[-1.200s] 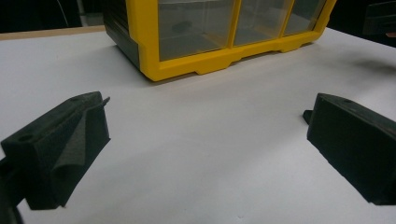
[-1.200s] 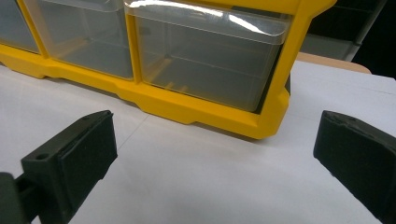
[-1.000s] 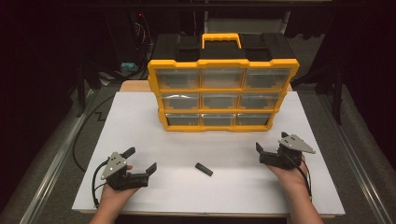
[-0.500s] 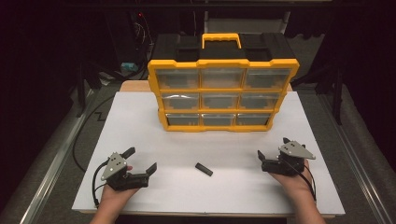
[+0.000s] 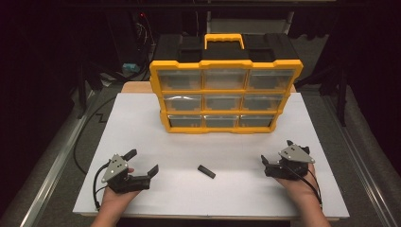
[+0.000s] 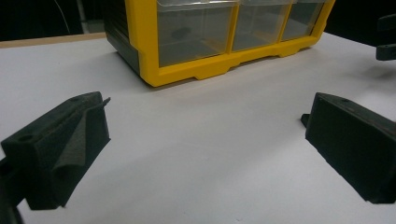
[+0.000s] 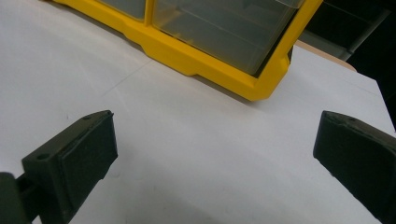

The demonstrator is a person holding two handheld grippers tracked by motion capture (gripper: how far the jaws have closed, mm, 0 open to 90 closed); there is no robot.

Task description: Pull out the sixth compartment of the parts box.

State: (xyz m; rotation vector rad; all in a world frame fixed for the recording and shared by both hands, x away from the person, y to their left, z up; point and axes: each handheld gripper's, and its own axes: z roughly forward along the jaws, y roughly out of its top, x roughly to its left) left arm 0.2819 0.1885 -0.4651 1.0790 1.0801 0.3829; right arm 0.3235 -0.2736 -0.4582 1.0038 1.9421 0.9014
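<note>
Against the frames from a second ago, my right gripper (image 5: pixel 276 163) has sunk nearer the table and drawn a little toward the near edge — its hand now rests low on the white board. My left gripper (image 5: pixel 142 163) has not shifted, and neither has the small black piece (image 5: pixel 206 171) lying flat on the table (image 5: pixel 142 123) between the two, well apart from both and slightly nearer the left one.

Both pairs of jaws stand spread wide with bare white board between them, as the left gripper view and the right gripper view each show; nothing is pinched.

I can read no brand, label or writing on the yellow drawer organiser (image 5: pixel 226 94), which stands upright at the far middle of the table with its nine clear drawers shut and its handle on top. The left gripper view shows a small dark item inside a bottom drawer, too dim to identify.

The near half of the board is open on all sides of the black piece, and the organiser's foot sits well away from both grippers.
</note>
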